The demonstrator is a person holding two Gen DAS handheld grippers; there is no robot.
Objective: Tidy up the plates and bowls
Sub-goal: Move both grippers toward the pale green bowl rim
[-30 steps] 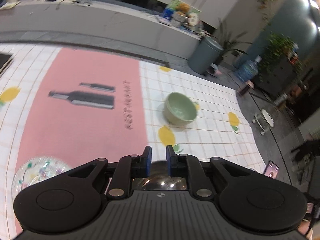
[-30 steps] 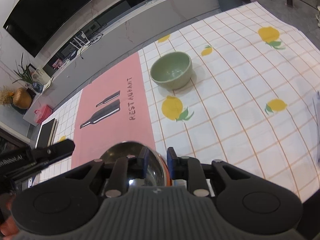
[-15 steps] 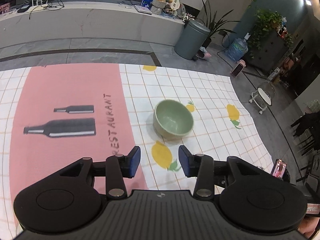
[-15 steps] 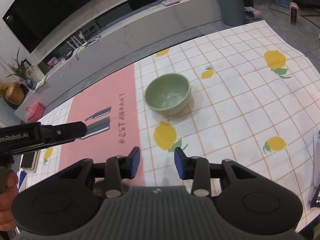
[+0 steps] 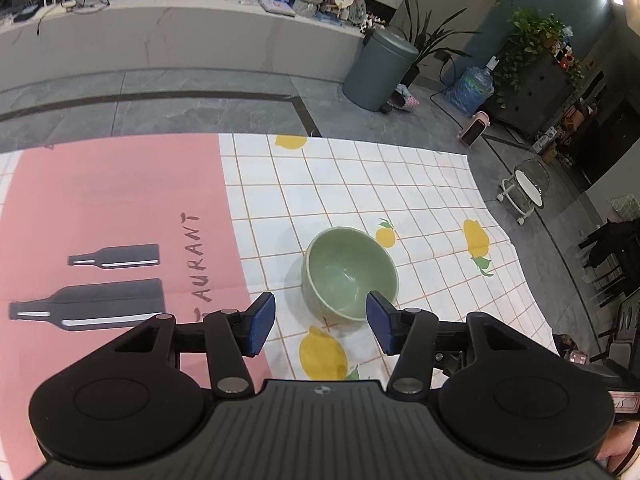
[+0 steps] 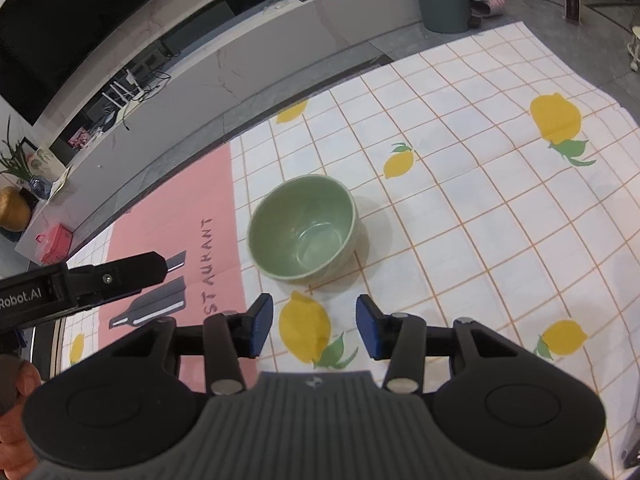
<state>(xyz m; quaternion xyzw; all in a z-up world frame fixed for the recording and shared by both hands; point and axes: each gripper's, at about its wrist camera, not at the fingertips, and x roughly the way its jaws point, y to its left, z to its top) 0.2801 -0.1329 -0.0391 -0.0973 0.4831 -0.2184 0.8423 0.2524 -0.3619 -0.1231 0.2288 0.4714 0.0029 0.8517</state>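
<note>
Grippers first: the left gripper and right gripper are both opening, nothing between their pads, likely readying for a rim. Just beyond sits the green bowl, upright on the checked cloth (near its pink panel).

Both hand-held grippers, left and right, opening, empty.

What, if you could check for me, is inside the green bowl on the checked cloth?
The green bowl looks empty: its glazed inside and round bottom show bare in both views. The inner face of the near wall is hidden by the rim, as is the cloth beneath it.
</note>
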